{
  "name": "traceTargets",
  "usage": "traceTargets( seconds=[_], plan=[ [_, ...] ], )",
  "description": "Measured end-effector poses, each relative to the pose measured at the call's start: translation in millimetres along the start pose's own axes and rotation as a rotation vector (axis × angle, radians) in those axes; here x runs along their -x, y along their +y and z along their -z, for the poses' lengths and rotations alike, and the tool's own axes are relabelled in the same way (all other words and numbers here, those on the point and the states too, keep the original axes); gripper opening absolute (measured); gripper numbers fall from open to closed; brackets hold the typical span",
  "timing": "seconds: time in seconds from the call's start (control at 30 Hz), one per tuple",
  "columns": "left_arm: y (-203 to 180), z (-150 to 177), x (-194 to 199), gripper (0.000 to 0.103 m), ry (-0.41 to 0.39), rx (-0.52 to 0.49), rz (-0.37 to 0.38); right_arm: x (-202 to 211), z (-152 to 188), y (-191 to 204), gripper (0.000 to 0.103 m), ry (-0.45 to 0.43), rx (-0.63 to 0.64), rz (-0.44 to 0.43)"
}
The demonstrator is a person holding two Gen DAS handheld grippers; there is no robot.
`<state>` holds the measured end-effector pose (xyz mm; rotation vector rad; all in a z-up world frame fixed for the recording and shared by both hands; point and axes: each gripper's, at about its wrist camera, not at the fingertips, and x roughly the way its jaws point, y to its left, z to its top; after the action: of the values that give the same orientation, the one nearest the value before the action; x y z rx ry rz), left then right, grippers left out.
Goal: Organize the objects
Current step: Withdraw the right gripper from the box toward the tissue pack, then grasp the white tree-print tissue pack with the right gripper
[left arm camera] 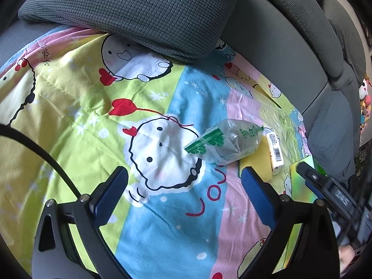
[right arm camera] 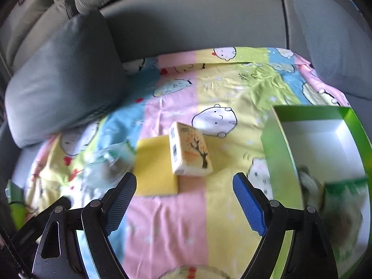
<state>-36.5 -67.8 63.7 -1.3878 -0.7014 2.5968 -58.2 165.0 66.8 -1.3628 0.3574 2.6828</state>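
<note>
From the left wrist, the left gripper [left arm camera: 183,186] hangs over the cartoon-print sheet [left arm camera: 76,88] with its blue-padded jaws spread wide and nothing between them. The clear plastic bag [left arm camera: 225,141] with green print lies ahead of the jaws, a little to the right. Just beyond it sit the yellow sponge [left arm camera: 255,162] and the tissue pack [left arm camera: 275,151], which leans on the sponge's far side. The green box [left arm camera: 302,181] shows at the sheet's right edge, partly behind the other tool. A grey cushion [left arm camera: 139,11] covers the sheet's far edge.

From the right wrist, the right gripper [right arm camera: 184,197] is likewise released, jaws wide apart and empty. The tissue pack [right arm camera: 190,148] lies straight ahead of the gap, apart from both pads, overlapping the yellow sponge [right arm camera: 153,165] on its left. The plastic bag [right arm camera: 107,162] is left of the sponge, blurred. The open green box [right arm camera: 279,148] stands to the right, near the sheet's right edge, with blurred contents.
</note>
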Motion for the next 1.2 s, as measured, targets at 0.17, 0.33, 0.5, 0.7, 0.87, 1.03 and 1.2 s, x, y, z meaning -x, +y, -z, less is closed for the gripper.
traceTargets(
  seconds=[0.17,0.33,0.5,0.7,0.87,1.03,1.2],
  plan=[
    [3,-2,-1,0.097,0.008,0.020,0.019,-45,-19,-13,0.086,0.031,-0.024,0.065],
    [2,-3,-3,0.097,0.015,0.028,0.024,-72,-26,-24,0.082,0.063,-0.039,0.045],
    [0,-2,-5,0.097,0.023,0.023,0.024,-88,-25,-20,0.066,0.094,-0.028,0.011],
    [-3,-1,-5,0.097,0.024,0.015,0.019,-92,-23,-22,0.054,0.096,-0.046,-0.022],
    [0,-1,-5,0.097,0.028,0.028,0.020,-88,-20,-26,0.050,0.086,-0.071,-0.026],
    [5,-2,-2,0.097,0.024,0.052,0.037,-73,-16,-28,0.049,0.083,-0.094,-0.054],
    [8,-3,-1,0.097,0.029,0.067,0.045,-30,-10,-21,0.049,0.016,-0.080,-0.066]
  ],
)
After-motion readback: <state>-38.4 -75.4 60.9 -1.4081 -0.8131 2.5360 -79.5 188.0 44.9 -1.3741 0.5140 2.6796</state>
